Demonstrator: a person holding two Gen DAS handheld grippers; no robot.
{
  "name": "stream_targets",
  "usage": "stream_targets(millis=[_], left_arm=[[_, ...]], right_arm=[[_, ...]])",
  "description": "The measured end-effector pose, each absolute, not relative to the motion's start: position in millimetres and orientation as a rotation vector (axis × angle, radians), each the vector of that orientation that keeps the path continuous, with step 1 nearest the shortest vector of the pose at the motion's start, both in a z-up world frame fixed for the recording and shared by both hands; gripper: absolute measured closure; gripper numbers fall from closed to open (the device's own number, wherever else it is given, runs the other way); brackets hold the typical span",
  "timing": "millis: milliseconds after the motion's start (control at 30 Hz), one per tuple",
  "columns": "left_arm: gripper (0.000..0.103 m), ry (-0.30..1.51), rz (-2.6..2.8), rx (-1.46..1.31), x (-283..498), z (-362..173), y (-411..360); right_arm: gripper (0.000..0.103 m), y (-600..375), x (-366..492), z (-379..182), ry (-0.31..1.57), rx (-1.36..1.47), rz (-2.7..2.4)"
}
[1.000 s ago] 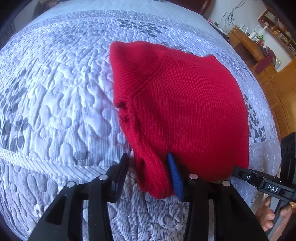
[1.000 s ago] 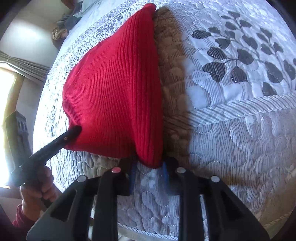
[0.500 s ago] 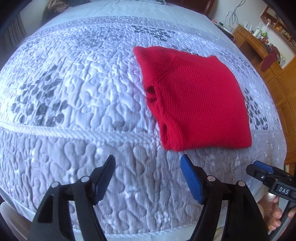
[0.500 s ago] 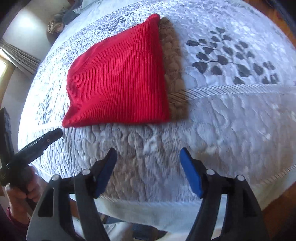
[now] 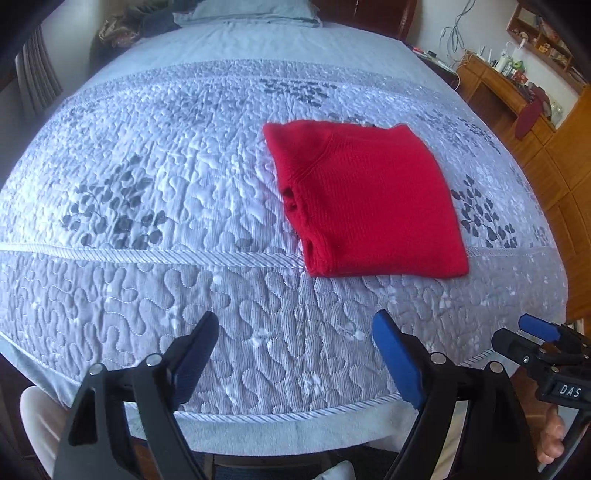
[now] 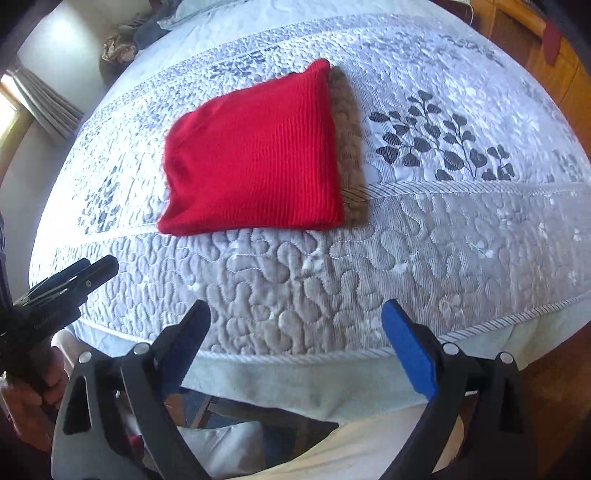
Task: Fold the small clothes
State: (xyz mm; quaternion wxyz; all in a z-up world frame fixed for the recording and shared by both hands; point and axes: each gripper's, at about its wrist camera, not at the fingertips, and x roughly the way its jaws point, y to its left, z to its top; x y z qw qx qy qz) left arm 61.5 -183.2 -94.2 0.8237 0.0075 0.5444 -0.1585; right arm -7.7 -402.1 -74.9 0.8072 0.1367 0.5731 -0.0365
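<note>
A red knitted garment (image 5: 369, 199) lies folded into a flat rectangle on the grey quilted bedspread (image 5: 147, 221). My left gripper (image 5: 295, 325) hovers above the bed's near edge, well short of the garment, its jaws opening with nothing between them. In the right wrist view the same garment (image 6: 255, 158) lies ahead and to the left. My right gripper (image 6: 295, 314) is also back from it, jaws opening and empty. Each gripper shows in the other's view: the right gripper (image 5: 517, 334) at the right edge, the left gripper (image 6: 94, 266) at the left edge.
The bedspread (image 6: 443, 240) has a corded hem (image 5: 295, 413) along the near edge, with the person's light trousers (image 6: 369, 443) below it. Pillows (image 5: 251, 11) lie at the head. A wooden desk (image 5: 495, 85) and cabinets stand at the right, curtains (image 6: 48, 103) at the left.
Both grippers let go of the garment's near corners, opened wide and drew back and up toward the bed's near edge. The garment now lies flat and farther away.
</note>
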Motion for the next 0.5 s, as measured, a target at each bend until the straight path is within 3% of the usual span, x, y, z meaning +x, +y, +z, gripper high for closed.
stream_targets(millis=[500], left_arm=[[0.016,1.075,-0.334,0.055,21,-42,-187]], right_arm=[[0.008,-380,-30,-38,1.191,0.268,-0.074]])
